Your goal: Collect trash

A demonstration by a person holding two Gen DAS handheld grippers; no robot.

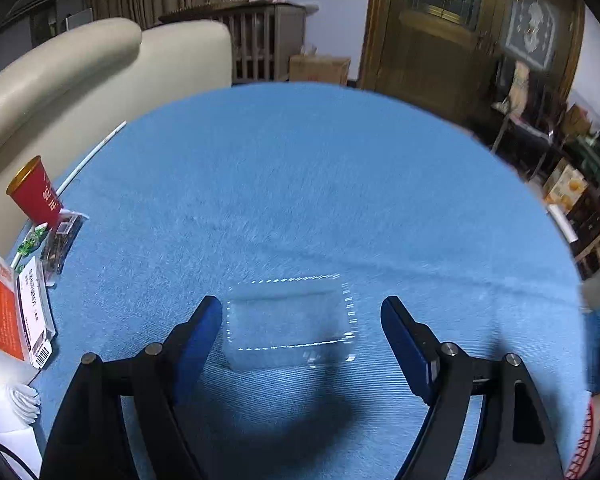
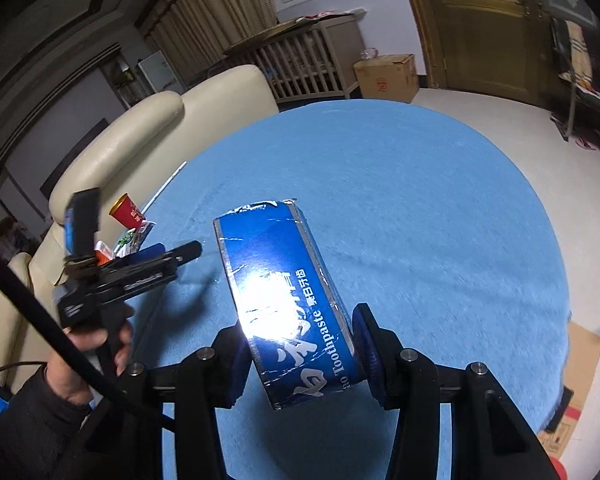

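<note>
A clear plastic tray (image 1: 292, 322) lies on the blue tablecloth (image 1: 300, 184). My left gripper (image 1: 302, 312) is open, and in its own view the tray sits between the blue pads (image 1: 400, 332) without being pressed. A blue toothpaste box (image 2: 276, 280) is held off the cloth in my right gripper (image 2: 300, 344), whose pads are shut on its lower end. The right wrist view also shows the left gripper (image 2: 128, 234) at the left, held by a hand (image 2: 88, 344).
A pile at the table's left edge holds a red paper cup (image 1: 34, 192), a white straw (image 1: 92, 152), an orange carton (image 1: 0, 312), wrappers (image 1: 60, 240) and tissue (image 1: 8, 396). A cream sofa (image 1: 80, 72) stands behind it. A cardboard box (image 2: 386, 76) sits on the floor.
</note>
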